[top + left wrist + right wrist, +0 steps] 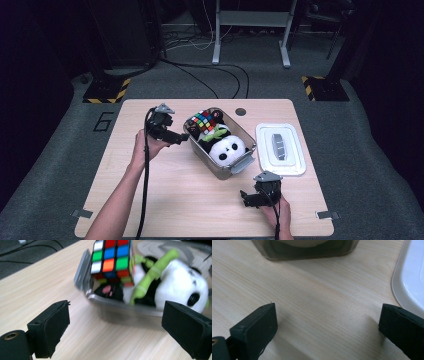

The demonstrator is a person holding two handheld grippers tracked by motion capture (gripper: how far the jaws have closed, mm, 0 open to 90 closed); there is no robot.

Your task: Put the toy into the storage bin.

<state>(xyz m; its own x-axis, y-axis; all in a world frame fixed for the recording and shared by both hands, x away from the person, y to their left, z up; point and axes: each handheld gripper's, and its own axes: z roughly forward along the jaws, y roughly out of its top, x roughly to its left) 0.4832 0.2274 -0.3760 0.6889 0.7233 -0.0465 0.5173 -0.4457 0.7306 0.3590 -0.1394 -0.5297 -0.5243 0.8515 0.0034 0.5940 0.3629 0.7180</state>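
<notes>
- The left tool (181,139) hovers over the left half of the table (150,200), toward the far edge, its tips just beside the left wall of the box (222,172).
- Its jaws stand wide with nothing between them; in the left gripper view the tool (115,325) faces the box's (125,312) near wall across bare wood.
- The box sits near the middle of the table, slanted, closer to the far edge.
- Inside it, a cube (202,121) with coloured squares fills the far end, tilted on its edge above the rim; in the left gripper view the cube (111,257) leans against the toy.
- A panda (227,149) lies in the near end, with a green stalk (216,133) across it.
- The lid (281,149) lies flat just right of the box, near the right edge.
- The right tool (246,196) rests near the front edge, right of centre, jaws wide and empty; the right gripper view shows this tool (327,330) over bare table.
</notes>
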